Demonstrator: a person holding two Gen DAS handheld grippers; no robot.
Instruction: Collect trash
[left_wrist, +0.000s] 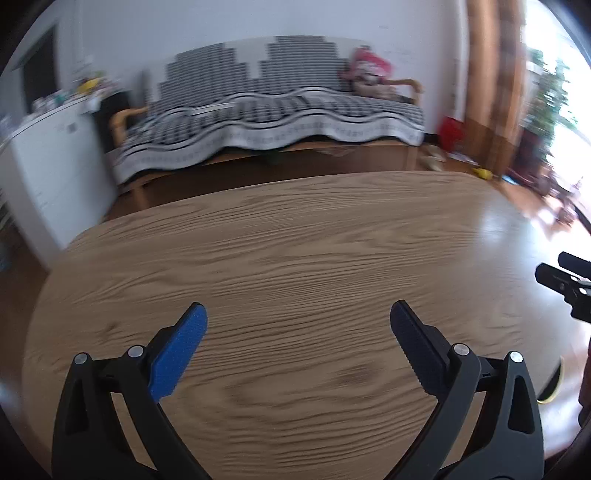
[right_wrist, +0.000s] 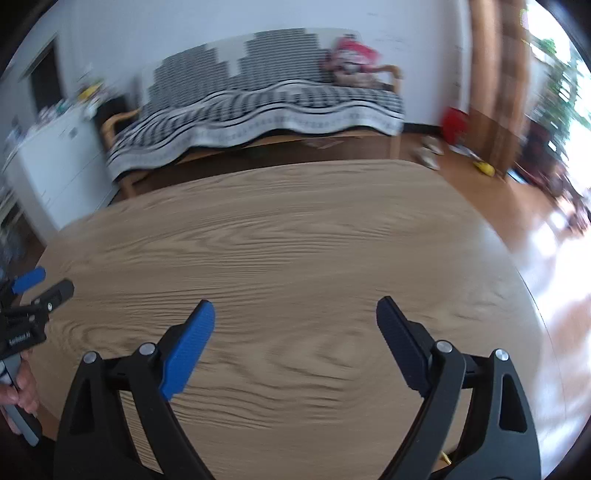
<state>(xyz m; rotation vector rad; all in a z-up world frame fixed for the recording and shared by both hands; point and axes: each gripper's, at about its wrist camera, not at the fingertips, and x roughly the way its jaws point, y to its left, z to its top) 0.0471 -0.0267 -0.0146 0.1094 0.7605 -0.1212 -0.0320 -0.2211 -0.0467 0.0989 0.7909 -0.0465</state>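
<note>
- Your left tongs (left_wrist: 298, 314) stand wide apart with nothing between them; one blue ribbed pad (left_wrist: 177, 354) and one dark ribbed pad (left_wrist: 417, 350) hang over the oval light-wood-grain table (left_wrist: 295, 240).
- Your right tongs (right_wrist: 295, 314) are likewise spread wide and hold nothing; they hover above the same table (right_wrist: 295, 240).
- In the right wrist view your left tongs (right_wrist: 40, 286) show at the left edge, with your left hand (right_wrist: 22, 384) wrapped round the grey handle; in the left wrist view the tip of the right tongs (left_wrist: 565, 273) shows at the right edge.
- No piece of trash can be made out on the visible table surface; a dark round object with a yellow rim (left_wrist: 552, 384) sits at the right edge of the left wrist view, too cut off to identify.
- Beyond the table stands a wooden-armed sofa under a black-and-white striped cover (left_wrist: 280, 110); a red-and-pink bundle (left_wrist: 369, 70) lies at its right end.
- A white cabinet (left_wrist: 55, 155) stands left of the sofa; a red container (left_wrist: 452, 133) sits on the wooden floor to the right, near brown curtains (left_wrist: 495, 92).
- Both views are motion-blurred.
</note>
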